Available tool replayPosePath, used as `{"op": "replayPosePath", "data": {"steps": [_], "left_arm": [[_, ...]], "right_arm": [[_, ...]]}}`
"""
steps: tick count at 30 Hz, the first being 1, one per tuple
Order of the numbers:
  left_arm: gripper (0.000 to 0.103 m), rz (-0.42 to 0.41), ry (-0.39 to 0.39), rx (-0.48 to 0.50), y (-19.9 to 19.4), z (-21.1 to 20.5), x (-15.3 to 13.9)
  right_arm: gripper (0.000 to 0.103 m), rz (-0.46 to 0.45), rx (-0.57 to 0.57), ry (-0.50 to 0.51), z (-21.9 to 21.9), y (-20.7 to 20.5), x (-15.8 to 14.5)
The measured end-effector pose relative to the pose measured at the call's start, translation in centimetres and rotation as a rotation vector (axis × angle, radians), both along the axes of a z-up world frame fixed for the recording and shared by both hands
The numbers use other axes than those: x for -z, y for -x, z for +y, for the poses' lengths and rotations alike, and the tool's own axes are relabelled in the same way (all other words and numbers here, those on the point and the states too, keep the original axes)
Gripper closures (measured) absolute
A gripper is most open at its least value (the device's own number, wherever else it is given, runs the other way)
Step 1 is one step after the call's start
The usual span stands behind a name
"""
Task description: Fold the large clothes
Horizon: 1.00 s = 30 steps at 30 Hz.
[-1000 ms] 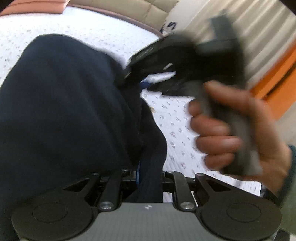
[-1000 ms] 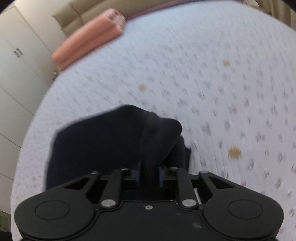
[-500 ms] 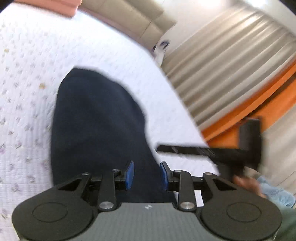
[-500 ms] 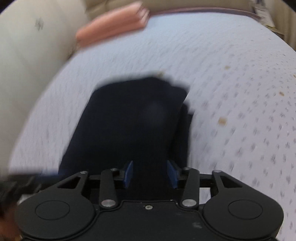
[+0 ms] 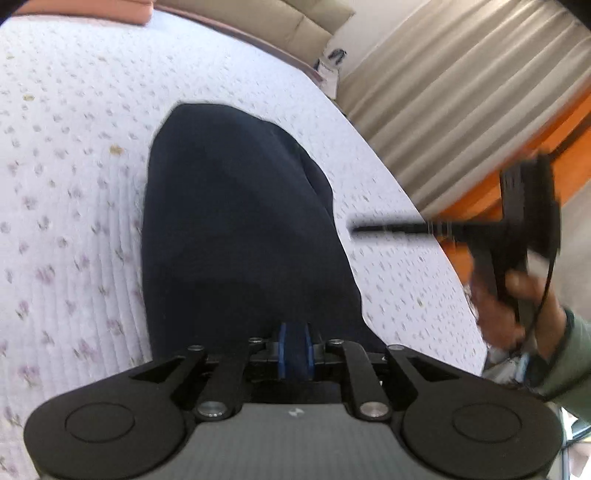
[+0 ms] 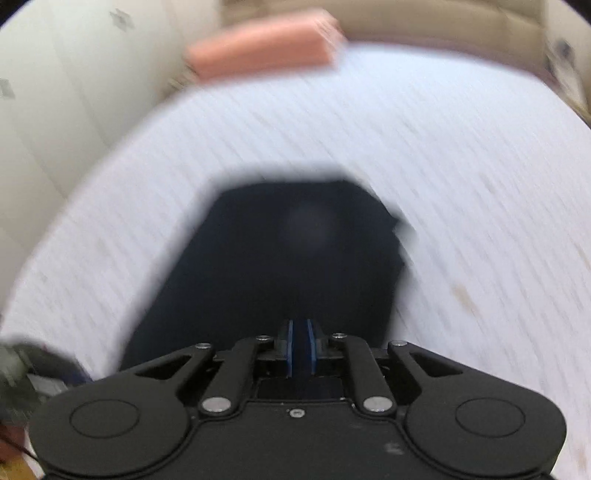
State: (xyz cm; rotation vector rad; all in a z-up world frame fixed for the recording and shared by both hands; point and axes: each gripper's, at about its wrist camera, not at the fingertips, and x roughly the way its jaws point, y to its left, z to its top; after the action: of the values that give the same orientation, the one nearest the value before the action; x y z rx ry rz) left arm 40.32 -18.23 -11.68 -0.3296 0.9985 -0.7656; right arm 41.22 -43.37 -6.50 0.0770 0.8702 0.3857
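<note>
A dark navy garment point(image 5: 236, 221) lies folded flat on the white flowered bed. It also shows, blurred, in the right wrist view point(image 6: 295, 266). My left gripper point(image 5: 295, 350) sits low over the garment's near edge, its blue pads nearly together with dark cloth showing between them. My right gripper point(image 6: 300, 347) is likewise narrowed over the garment's near edge, with dark cloth between its pads. The right gripper also shows from the side in the left wrist view point(image 5: 369, 229), to the right of the garment and above the bed, held by a hand.
The bedspread point(image 5: 66, 184) spreads wide on the left. A pink folded blanket point(image 6: 262, 55) lies at the bed's far end by a beige headboard point(image 5: 295, 22). Curtains point(image 5: 461, 81) and an orange frame point(image 5: 561, 158) stand right of the bed. White wardrobes point(image 6: 55, 92) stand left.
Both grippers let the lifted cloth drop flat, opened, then narrowed again over its near edge. The right gripper swung off to the right of the garment.
</note>
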Motion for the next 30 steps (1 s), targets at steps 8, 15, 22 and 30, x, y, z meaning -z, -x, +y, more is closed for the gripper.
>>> {"op": "replayPosePath", "data": {"steps": [8, 15, 22, 30], "left_arm": [[0.099, 0.054, 0.038, -0.075, 0.5, 0.8, 1.6], [0.099, 0.064, 0.074, -0.093, 0.9, 2.0, 2.0], [0.099, 0.17, 0.129, -0.053, 0.1, 2.6, 2.7], [0.099, 0.138, 0.055, 0.046, -0.9, -0.1, 3.0]], "right_arm": [[0.103, -0.018, -0.131, 0.048, 9.4, -10.0, 8.4], [0.103, -0.115, -0.05, 0.168, 8.3, -8.8, 6.1], [0.094, -0.11, 0.113, 0.197, 2.4, -5.3, 1.9], [0.097, -0.032, 0.21, 0.515, 1.6, -6.4, 10.3]]}}
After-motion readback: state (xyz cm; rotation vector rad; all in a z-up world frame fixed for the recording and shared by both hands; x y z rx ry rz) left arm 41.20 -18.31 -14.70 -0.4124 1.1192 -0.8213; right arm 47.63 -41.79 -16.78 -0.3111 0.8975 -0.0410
